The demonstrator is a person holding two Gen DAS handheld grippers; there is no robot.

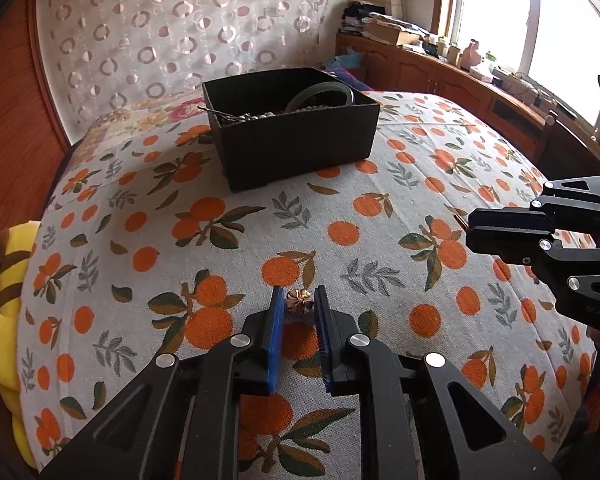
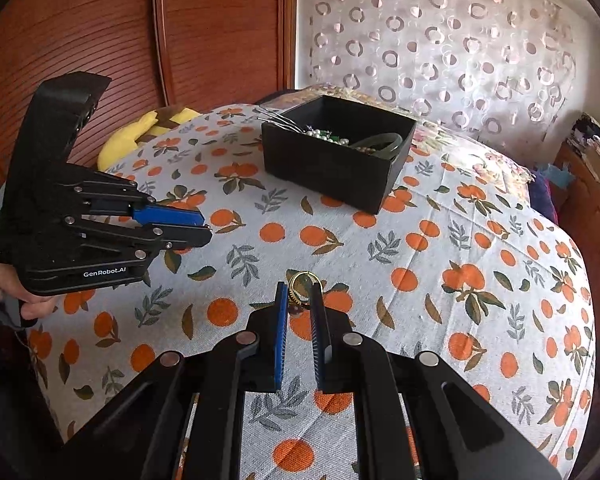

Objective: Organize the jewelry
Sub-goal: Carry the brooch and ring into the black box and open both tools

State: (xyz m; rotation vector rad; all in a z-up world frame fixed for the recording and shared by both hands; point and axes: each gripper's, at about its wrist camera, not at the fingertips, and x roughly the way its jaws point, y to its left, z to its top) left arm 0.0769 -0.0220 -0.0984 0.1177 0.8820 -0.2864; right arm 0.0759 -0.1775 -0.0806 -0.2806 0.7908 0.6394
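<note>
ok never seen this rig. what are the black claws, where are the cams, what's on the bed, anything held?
No robot: a person holds a two-finger gripper in each hand, with a fisheye camera on each looking along its fingers. The left camera shows the left gripper with a small bronze flower-shaped piece between its pads. The right camera shows the right gripper closed on a gold ring. Both are above an orange-print bedspread. Further back, a black box holds pearls and a green bangle.

A bed under an orange-print cover (image 1: 340, 208) bears a black jewelry box (image 1: 296, 140) and a yellow pillow (image 2: 140, 128)
</note>
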